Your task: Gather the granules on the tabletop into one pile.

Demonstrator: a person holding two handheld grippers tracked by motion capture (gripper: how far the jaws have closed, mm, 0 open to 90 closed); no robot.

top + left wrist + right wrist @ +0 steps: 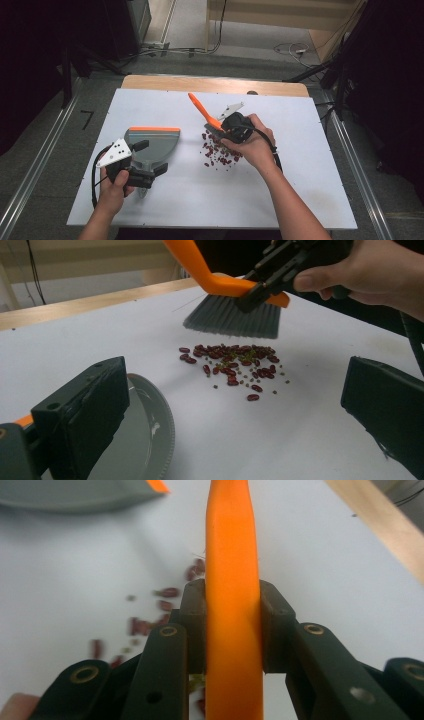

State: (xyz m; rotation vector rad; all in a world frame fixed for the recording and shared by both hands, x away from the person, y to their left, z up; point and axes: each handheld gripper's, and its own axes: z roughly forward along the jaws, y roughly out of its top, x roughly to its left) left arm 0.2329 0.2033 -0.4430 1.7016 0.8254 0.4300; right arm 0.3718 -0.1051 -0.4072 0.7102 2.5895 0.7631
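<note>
Brush (205, 112) with orange handle sits clamped in right tongs (226, 131); in the right gripper view both black jaws press flat on either side of the handle, which runs up out of the top edge, so its far end is cut off there. Bristles (232, 316) are seen from the left gripper view as a grey fan hanging just above the desk (300, 190), apart from the pile below. In the high view the bristle head is hidden under the right hand (252, 142) and gripper body. Beans (232, 365), dark red with a few small greenish grains among them, lie scattered on the white desk directly below the bristles; in the right gripper view they are blurred and partly covered by the jaws. Dustpan (150, 145), grey with an orange strip along its far edge, rests flat on the desk well left of the beans. Left tongs (145, 162) reach over its near end; in the left gripper view the two jaws stand wide apart, nothing between the pads, with a curved grey dustpan rim under the left jaw. Whether a jaw touches the rim cannot be told. Left hand (114, 187) holds the gripper near the desk's front edge.
</note>
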